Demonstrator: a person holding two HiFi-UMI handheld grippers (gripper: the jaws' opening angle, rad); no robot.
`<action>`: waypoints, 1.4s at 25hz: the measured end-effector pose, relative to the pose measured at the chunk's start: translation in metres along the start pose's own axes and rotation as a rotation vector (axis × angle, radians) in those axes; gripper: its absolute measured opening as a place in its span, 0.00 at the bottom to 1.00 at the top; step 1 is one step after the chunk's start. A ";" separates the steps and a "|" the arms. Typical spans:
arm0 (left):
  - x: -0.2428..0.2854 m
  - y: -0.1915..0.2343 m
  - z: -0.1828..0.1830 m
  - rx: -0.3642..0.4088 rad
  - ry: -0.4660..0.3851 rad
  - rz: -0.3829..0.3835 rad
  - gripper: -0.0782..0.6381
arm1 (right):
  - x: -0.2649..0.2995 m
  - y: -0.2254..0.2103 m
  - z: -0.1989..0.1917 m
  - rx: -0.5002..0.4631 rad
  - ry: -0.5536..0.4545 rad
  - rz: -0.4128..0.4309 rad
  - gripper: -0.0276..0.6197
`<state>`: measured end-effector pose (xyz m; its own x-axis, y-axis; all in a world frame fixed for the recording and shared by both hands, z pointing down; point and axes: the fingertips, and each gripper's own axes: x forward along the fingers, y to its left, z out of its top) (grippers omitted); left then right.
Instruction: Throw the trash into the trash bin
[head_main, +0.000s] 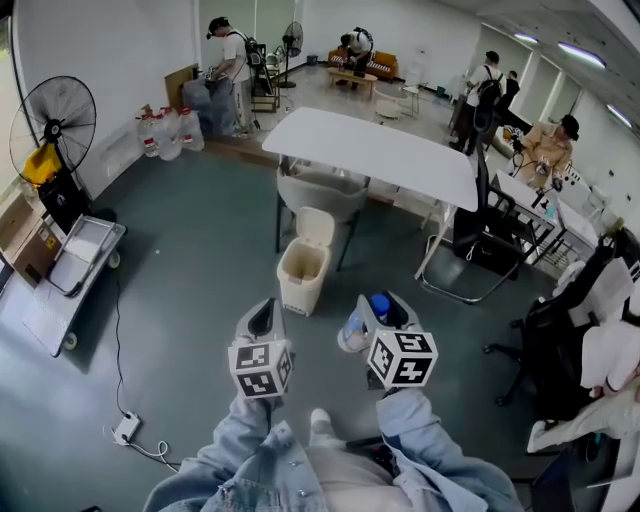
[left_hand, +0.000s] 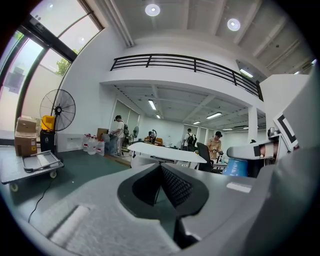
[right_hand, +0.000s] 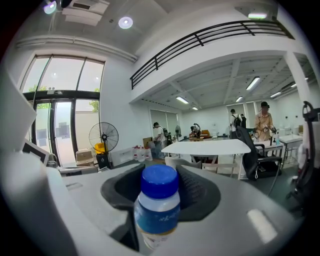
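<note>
A cream trash bin (head_main: 303, 272) with its lid (head_main: 316, 228) tipped up stands on the green floor, in front of the white table. My left gripper (head_main: 265, 312) hovers just short of the bin, slightly to its left. Its jaws (left_hand: 161, 172) are shut with nothing between them. To the bin's right, my right gripper (head_main: 380, 305) is shut on a small white bottle (head_main: 355, 330) with a blue cap and blue label. The bottle (right_hand: 157, 210) stands upright between the dark pads. It also shows at the right edge of the left gripper view as a blue label (left_hand: 235, 167).
Behind the bin are a white table (head_main: 370, 150) and, under it, a grey tub (head_main: 320, 190). Black office chairs (head_main: 480, 235) stand at the right. At the left are a platform cart (head_main: 80, 255) and a fan (head_main: 55, 115). A power strip (head_main: 127, 430) lies on the floor. Several people are in the background.
</note>
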<state>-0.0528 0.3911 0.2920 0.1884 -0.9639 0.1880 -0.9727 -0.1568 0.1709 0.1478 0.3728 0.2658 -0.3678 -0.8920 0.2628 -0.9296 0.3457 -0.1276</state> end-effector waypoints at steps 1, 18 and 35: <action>0.008 -0.001 0.001 0.000 0.000 0.003 0.12 | 0.007 -0.005 0.003 0.002 0.001 0.008 0.35; 0.148 0.003 0.014 0.005 0.025 0.050 0.12 | 0.131 -0.084 0.025 0.034 0.036 0.038 0.35; 0.255 0.031 0.011 -0.002 0.064 0.058 0.12 | 0.230 -0.126 0.029 0.037 0.091 0.021 0.35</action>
<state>-0.0368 0.1379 0.3345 0.1405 -0.9556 0.2591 -0.9819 -0.1010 0.1601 0.1807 0.1156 0.3144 -0.3897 -0.8539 0.3449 -0.9207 0.3520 -0.1686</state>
